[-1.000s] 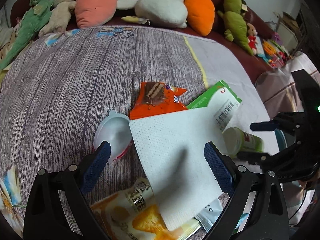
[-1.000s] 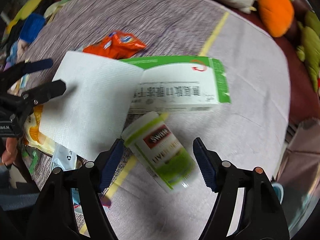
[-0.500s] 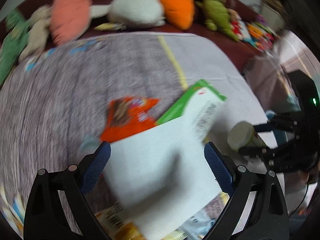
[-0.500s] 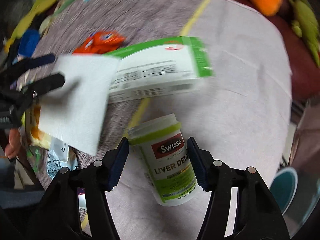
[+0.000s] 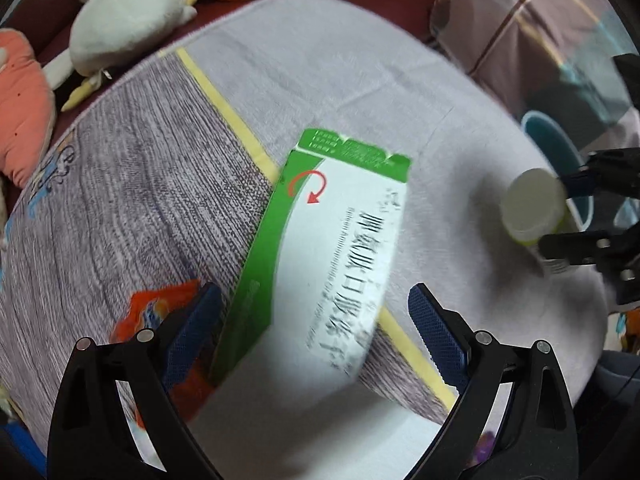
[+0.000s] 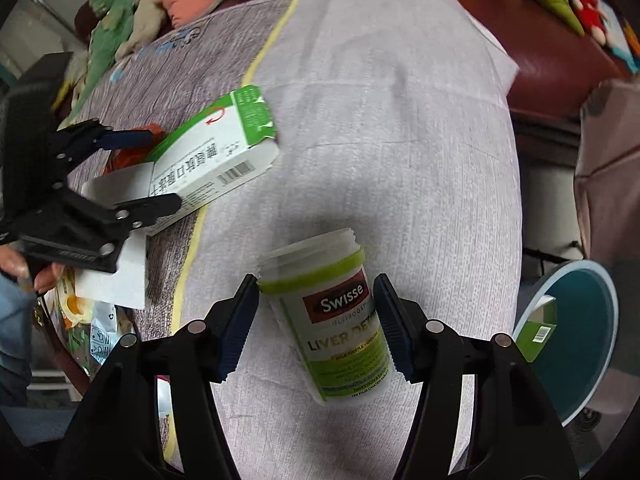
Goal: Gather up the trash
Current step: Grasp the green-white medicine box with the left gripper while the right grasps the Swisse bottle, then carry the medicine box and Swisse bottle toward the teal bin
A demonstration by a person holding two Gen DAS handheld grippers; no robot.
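Even diffuse indoor light, no glare, exposure fine in both views. Heavy fisheye: dark vignette in the corners, edges bowed. Left wrist view has strong motion blur, print on the green-and-white carton (image 5: 332, 264) smeared, orange wrapper (image 5: 160, 312) and bedspread (image 5: 120, 200) soft. Right wrist view is sharper, bottle (image 6: 340, 316) label legible, far plush toys (image 6: 120, 28) slightly soft. Soft dark shadow on the bedspread just behind the bottle.

Green-and-white box (image 5: 320, 264) (red arrow)
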